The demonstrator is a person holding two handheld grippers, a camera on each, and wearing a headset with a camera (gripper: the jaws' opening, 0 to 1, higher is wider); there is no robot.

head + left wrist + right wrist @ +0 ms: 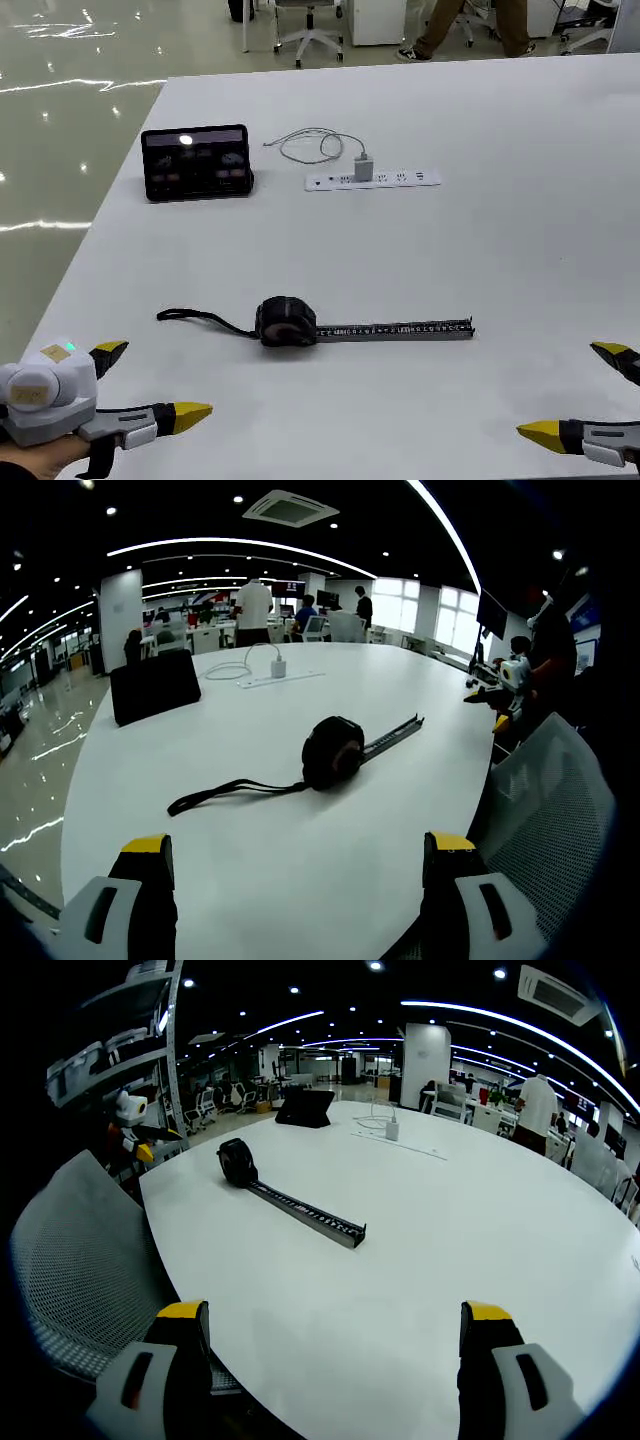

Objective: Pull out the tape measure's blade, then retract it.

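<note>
- The tape measure [287, 322] is seen lying on the white surface [520, 200], a little left of centre and near the front edge in the head view.
- Its black case is rested on the surface, and its blade [400, 330] is drawn out to the right and laid flat.
- The end of the blade is found well short of the right tool [567, 390].
- A black strap [200, 318] is trailed from the case to the left along the surface.
- The left tool [160, 380] is held at the front left corner, its yellow-tipped jaws spread apart with nothing between them.
- The right tool is held at the front right edge, its jaws likewise parted and empty.
- Both tools are kept apart from the tape measure, which lies between them and further back.
- A dark tablet [196, 162] is propped at the far left of the surface.
- A white power strip [372, 180] is laid to the right of the tablet, with a charger [363, 165] plugged into it and a cable [310, 145] looped behind.
</note>
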